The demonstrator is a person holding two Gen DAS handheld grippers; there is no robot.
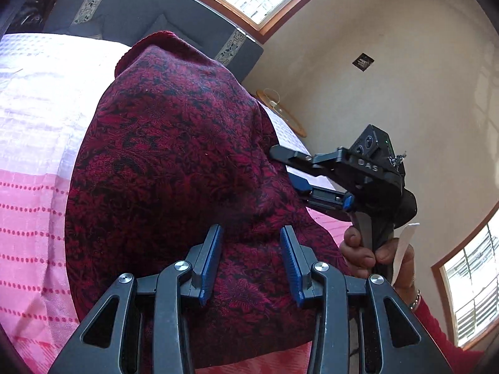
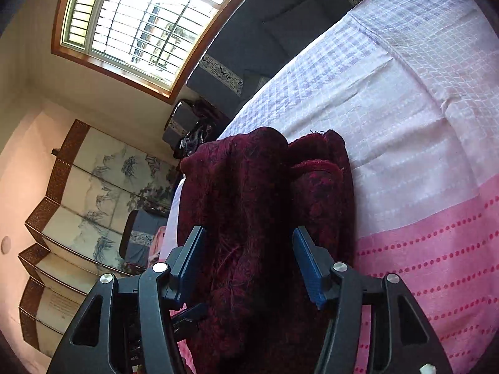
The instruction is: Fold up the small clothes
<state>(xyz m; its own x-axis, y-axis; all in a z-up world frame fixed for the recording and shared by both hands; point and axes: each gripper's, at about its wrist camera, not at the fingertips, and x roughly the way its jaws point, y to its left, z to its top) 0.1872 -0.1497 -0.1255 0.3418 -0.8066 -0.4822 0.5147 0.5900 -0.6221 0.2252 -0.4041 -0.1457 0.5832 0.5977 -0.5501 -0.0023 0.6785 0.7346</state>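
Observation:
A dark red patterned garment [image 1: 174, 162] lies on the pink and white bedspread [image 1: 31, 131]. My left gripper [image 1: 252, 233] is open, its blue pads spread just over the near part of the cloth. The right gripper [image 1: 285, 163] shows in the left wrist view at the cloth's right edge, its jaws apart against the fabric. In the right wrist view the garment [image 2: 255, 205] is bunched in folds between the spread fingers of my right gripper [image 2: 249, 237], which is open and not clamped on it.
The bedspread [image 2: 421, 155] covers a bed. A dark blue headboard [image 1: 140, 6] with cushions stands beyond it. A window [image 2: 137, 21], a painted folding screen [image 2: 93, 193] and a beige wall [image 1: 389, 62] surround the bed. A hand [image 1: 374, 255] holds the right gripper's handle.

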